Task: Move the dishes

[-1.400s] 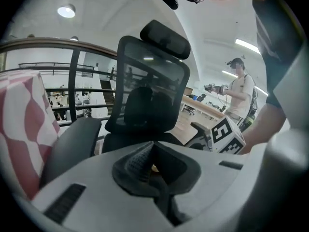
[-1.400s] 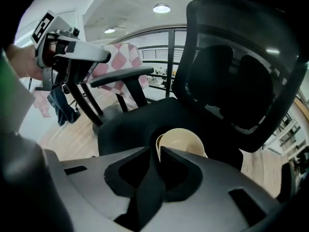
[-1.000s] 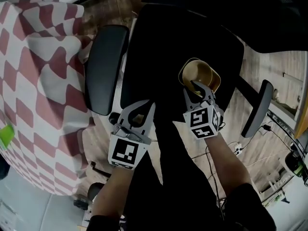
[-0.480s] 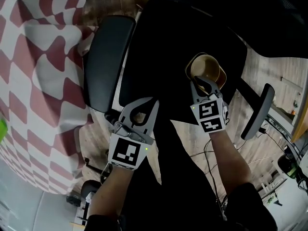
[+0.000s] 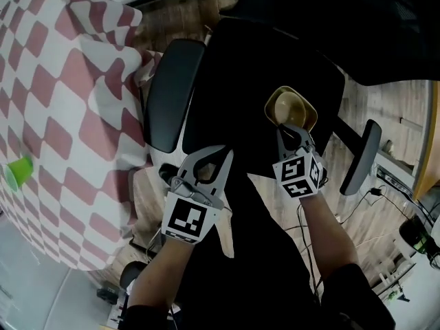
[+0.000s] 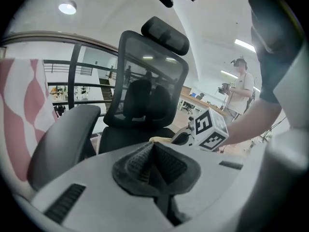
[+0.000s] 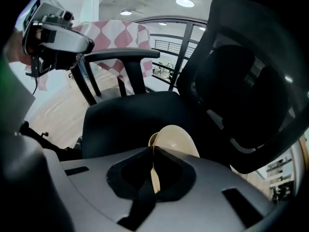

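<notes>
A cream bowl [image 5: 290, 107] rests tilted on the black seat [image 5: 261, 53] of an office chair. My right gripper [image 5: 293, 132] is shut on the bowl's near rim. In the right gripper view the thin rim of the bowl [image 7: 176, 140] is pinched between the pads of the right gripper [image 7: 153, 152], whose jaws have just closed. My left gripper [image 5: 224, 155] hovers over the seat's left front edge, shut and holding nothing. The left gripper view shows the left gripper's [image 6: 153, 147] pads meeting, with the right gripper's marker cube [image 6: 210, 129] beyond them.
The chair's left armrest [image 5: 172, 95] and right armrest [image 5: 360, 158] flank the seat; its mesh backrest [image 6: 145, 81] rises behind. A table under a red-and-white checked cloth [image 5: 62, 102] stands at left with a green cup [image 5: 19, 173] on it. Cables [image 5: 357, 212] lie on the wooden floor.
The right jaws, earlier spread around the bowl's near rim, have closed on it. Both grippers have risen slightly. The head view has shifted and shows more of the table.
</notes>
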Demonstrator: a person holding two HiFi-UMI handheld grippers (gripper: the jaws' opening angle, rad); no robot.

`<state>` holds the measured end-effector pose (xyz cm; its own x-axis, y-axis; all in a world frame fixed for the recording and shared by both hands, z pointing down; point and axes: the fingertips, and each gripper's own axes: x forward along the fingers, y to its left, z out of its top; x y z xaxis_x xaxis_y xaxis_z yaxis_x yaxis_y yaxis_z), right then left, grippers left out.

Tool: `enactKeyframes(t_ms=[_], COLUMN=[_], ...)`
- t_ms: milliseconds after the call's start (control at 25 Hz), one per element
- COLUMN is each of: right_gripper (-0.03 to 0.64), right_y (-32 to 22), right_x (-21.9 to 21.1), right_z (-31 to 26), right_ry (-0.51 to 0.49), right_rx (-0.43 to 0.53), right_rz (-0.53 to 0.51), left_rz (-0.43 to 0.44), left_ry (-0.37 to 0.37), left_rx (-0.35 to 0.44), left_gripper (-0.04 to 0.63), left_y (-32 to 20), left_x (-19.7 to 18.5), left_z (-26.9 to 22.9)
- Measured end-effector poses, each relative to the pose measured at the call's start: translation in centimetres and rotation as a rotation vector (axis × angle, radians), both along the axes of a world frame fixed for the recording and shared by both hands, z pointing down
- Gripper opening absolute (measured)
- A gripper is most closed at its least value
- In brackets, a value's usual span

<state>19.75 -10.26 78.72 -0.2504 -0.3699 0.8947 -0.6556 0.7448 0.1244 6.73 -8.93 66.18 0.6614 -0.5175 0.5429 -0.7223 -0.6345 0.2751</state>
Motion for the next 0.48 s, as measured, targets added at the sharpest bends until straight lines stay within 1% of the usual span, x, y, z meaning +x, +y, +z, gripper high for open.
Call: enactKeyframes(t_ms=[120, 280, 360, 480], right_gripper=[0.025, 0.025, 0.025, 0.025], right_y=[1.3, 3.5, 2.4, -0.2], right_x=[0.0, 0.2, -0.6, -3.0], right_z=[-2.6, -8.0, -11.1, -17.0], right_ry=[0.033, 0.079, 0.082, 0.080], right_rx=[0.013, 0.029, 0.079, 0.179], right_rz=[-0.043, -0.104, -0.150, -0.244], left_rz=[0.023, 0.033, 0.010, -0.065], left_ry=[-0.001, 0.004, -0.006, -0.006], left_rx=[0.020, 0.059, 0.108, 0.188], left_gripper=[0.000, 0.000, 0.000, 0.000], left_y=[0.6, 2.4, 2.6, 3.0], left_x=[0.1, -0.7, -2.1, -5.1], left_z=[-3.9, -11.4, -14.8, -19.9])
